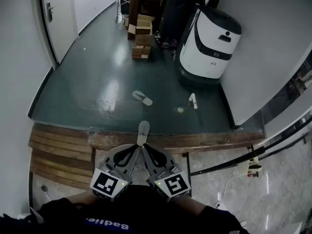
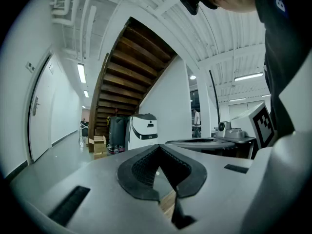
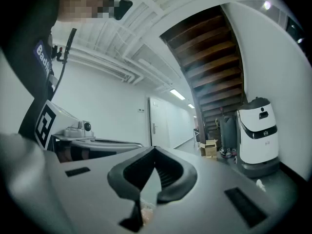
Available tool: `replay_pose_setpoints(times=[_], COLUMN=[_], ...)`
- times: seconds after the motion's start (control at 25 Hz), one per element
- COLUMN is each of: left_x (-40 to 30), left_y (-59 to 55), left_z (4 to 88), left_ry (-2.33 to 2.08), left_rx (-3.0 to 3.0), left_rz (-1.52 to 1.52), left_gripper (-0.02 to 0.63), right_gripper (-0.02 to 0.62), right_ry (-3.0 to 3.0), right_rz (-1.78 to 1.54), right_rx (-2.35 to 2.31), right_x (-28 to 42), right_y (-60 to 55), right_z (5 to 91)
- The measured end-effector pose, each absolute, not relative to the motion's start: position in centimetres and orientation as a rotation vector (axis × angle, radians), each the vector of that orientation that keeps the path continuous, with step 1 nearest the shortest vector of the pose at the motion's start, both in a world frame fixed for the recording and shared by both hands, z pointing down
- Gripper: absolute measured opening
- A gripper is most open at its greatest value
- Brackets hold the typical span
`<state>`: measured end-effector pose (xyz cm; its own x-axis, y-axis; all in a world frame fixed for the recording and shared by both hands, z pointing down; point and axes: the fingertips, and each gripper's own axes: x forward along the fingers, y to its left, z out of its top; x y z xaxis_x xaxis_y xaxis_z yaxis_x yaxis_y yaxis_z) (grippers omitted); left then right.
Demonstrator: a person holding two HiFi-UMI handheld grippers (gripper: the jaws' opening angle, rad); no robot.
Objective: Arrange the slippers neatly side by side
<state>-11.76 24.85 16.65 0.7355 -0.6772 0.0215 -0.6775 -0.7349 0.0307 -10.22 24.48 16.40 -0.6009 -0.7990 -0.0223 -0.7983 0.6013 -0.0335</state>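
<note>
While well ahead of hand-held grippers [image 1: 140,135] [image 1: 146,135], slippers [image 1: 142,98] [image 1: 193,101].

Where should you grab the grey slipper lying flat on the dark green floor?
Probably across its narrow middle, pinching the two long edges of the flat grey slipper and coming down from above. It lies flat and slanted on the dark green floor, with nothing touching it, so both long sides look free. Which end is the toe is too small to tell.
</note>
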Motion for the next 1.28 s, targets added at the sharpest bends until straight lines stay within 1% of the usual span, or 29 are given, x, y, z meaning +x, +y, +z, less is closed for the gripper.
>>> replay_pose_setpoints(times=[0.8,1.28], left_x=[-11.7,-7.6], left_y=[25.5,24.3], left_z=[16.6,18.4], left_ry=[-1.117,-1.084], left_rx=[2.894,2.863], left_rz=[0.036,0.106], left_gripper=[0.002,0.002], right_gripper=[-0.002,0.000], right_ry=[2.779,2.697], right_rz=[-0.074,-0.143], right_rx=[-1.369,-1.386], right_x=[-10.1,-5.2], right_y=[25.5,24.6], right_z=[16.5,17.6])
